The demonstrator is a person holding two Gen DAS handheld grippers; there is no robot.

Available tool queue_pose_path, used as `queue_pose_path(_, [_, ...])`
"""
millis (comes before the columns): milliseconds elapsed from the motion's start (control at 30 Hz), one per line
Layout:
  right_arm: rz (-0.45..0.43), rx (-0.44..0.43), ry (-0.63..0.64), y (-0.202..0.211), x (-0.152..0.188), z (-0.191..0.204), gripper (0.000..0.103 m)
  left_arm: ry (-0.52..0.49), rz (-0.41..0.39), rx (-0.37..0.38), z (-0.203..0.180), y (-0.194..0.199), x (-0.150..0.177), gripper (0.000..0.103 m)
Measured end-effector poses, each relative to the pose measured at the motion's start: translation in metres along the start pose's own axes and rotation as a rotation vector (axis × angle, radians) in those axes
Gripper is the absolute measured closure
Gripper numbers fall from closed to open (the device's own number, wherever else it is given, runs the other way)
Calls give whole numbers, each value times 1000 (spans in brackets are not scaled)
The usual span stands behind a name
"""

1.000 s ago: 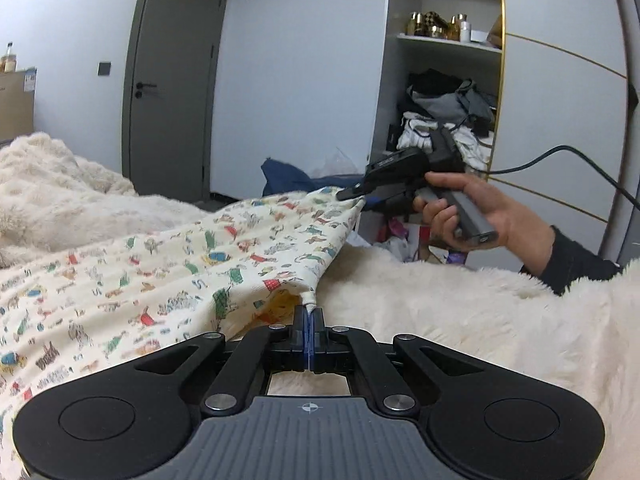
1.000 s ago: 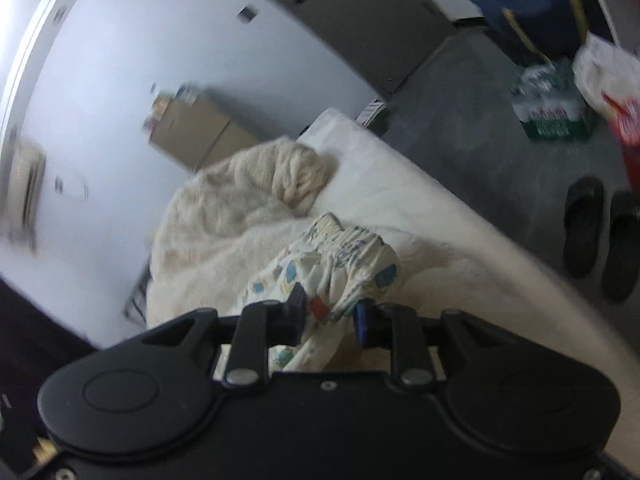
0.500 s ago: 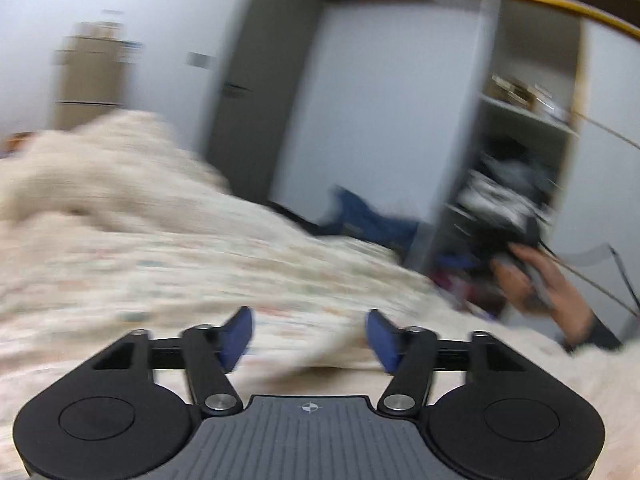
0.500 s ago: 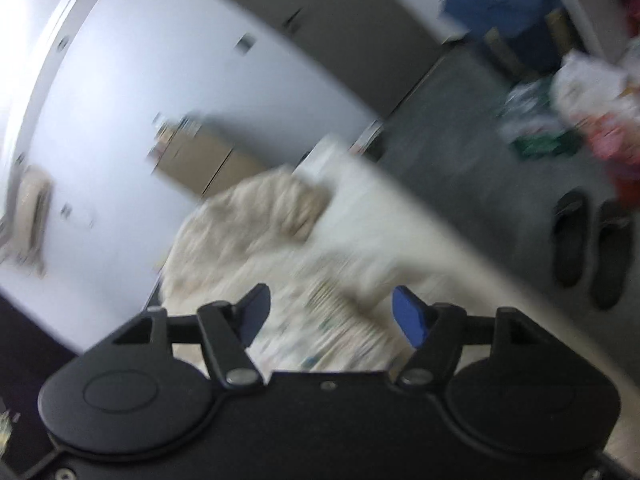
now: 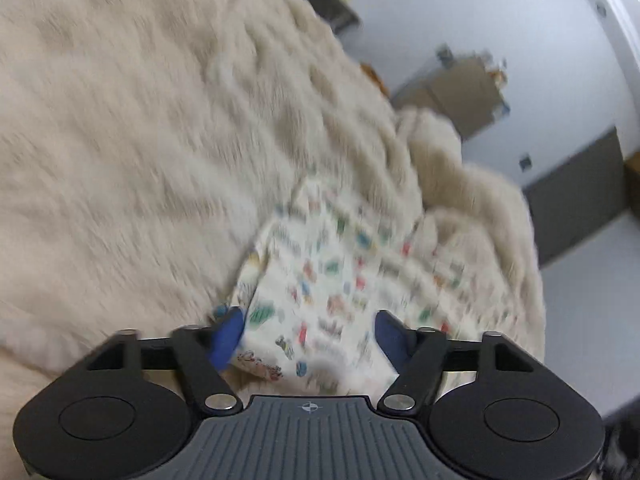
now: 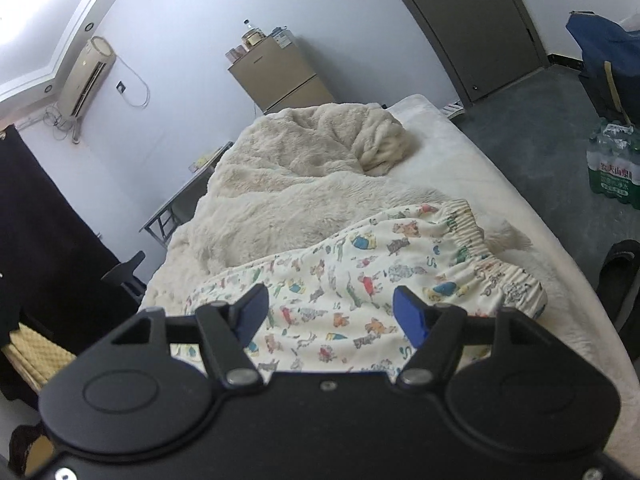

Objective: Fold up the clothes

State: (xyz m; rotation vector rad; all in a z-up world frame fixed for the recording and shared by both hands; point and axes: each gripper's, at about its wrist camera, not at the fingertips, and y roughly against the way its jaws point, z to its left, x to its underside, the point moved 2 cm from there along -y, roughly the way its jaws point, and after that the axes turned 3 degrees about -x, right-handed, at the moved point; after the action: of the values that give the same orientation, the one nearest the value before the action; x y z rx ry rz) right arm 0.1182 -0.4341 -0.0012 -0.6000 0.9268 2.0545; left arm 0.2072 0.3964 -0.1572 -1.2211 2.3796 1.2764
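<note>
The printed shorts [image 6: 380, 280] lie on the fluffy cream blanket [image 6: 280, 200] spread over the bed [image 6: 460, 152], their gathered elastic waistband [image 6: 476, 248] turned toward the bed's floor-side edge. A second ago both tongs pinched this cloth and held it off the blanket between them; now it has been let go and rests flat, apparently doubled over, with no fabric hanging from either tool.

The right tongs [image 6: 334, 314] stand spread wide above the middle of the shorts, nothing between the blue pads [image 6: 408, 314], having just opened off the waistband corner they held. The left tongs [image 5: 308, 334] are partly spread; their jaws opened wide on release and have just been closing in again. In the blurred left wrist view a folded corner of the shorts [image 5: 340, 280] sits between the pads, but I cannot tell whether they press on it; it looks like loose cloth beneath them. That view has also swung from facing the wardrobe to looking down along the blanket, so the left hand has travelled far across the bed.

My reading is that one fold has been laid down and released, and the left hand is going for a fresh edge to start the next fold. The plush blanket may drag the thin cloth and rumple the fold when it is next lifted
</note>
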Motion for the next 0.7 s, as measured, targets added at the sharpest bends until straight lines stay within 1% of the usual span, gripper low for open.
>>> queue_pose_path(33, [-3, 2, -4, 3, 0, 0, 36, -33, -3, -33, -5, -3, 0, 103])
queue_pose_path(67, [-5, 3, -6, 4, 0, -1, 36, -61, -13, -55, -12, -3, -2, 103])
queue_pose_path(167, [-6, 11, -6, -3, -2, -4, 36, -142, -62, -75, -38, 8, -20, 103])
queue_pose_path(233, [6, 8, -1, -10, -2, 0, 36, -212, -85, -72, -67, 15, -42, 103])
queue_pose_path(267, [9, 7, 1, -13, -2, 0, 36, -232, -93, -68, -78, 15, -51, 103])
queue_pose_path(300, [33, 0, 27, -21, -6, 9, 36, -247, -97, -67, -89, 15, -59, 103])
queue_pose_path(333, [63, -19, 84, -32, -12, 25, 36, -266, -101, -68, -101, 17, -71, 103])
queue_pose_path(400, [110, -69, 188, -51, -22, 53, 36, -300, -108, -85, -111, 23, -79, 103])
queue_pose_path(433, [162, -119, 286, -72, -29, 81, 34, -318, -111, -93, -114, 27, -81, 103])
queue_pose_path(500, [238, -171, 430, -105, -35, 119, 34, -349, -112, -96, -116, 33, -81, 103])
queue_pose_path(533, [299, -215, 554, -137, -36, 152, 34, -359, -114, -101, -116, 36, -80, 103])
queue_pose_path(567, [342, -237, 632, -161, -35, 173, 34, -361, -114, -106, -114, 38, -78, 103])
queue_pose_path(600, [368, -247, 675, -175, -32, 184, 34, -359, -109, -105, -110, 38, -74, 103])
queue_pose_path(633, [425, -255, 759, -206, -23, 207, 36, -353, -99, -102, -103, 38, -67, 103])
queue_pose_path(667, [481, -262, 840, -237, -15, 230, 48, -350, -92, -103, -98, 39, -63, 103])
queue_pose_path(700, [503, -259, 878, -252, -9, 239, 57, -347, -83, -108, -92, 39, -59, 103])
